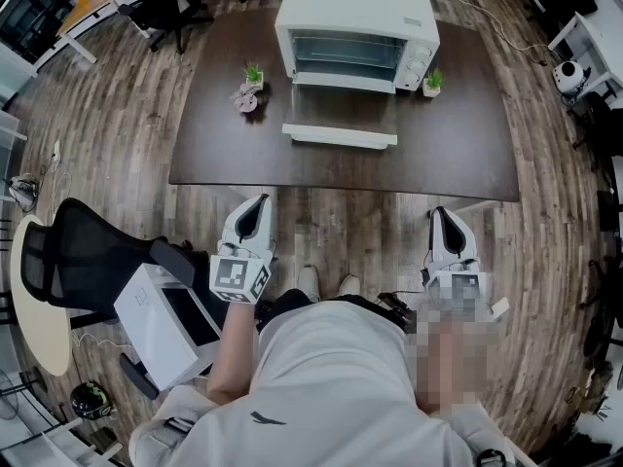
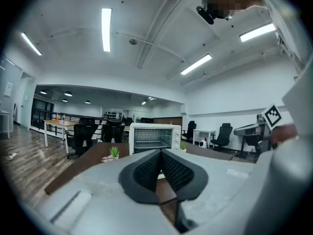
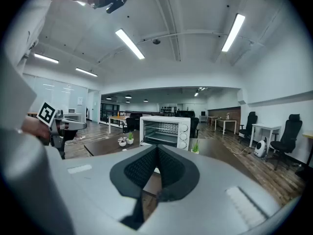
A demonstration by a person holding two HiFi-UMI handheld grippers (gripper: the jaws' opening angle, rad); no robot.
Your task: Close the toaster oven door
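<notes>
jaws closed, empty on left gripper (image 1: 258, 205) and right gripper (image 1: 442, 218); toaster oven door (image 1: 340, 130) open

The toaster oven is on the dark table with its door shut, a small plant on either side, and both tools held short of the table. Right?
Not quite. The head view shows the toaster oven with its door open, folded down flat over the table. The rest is as you say.
</notes>
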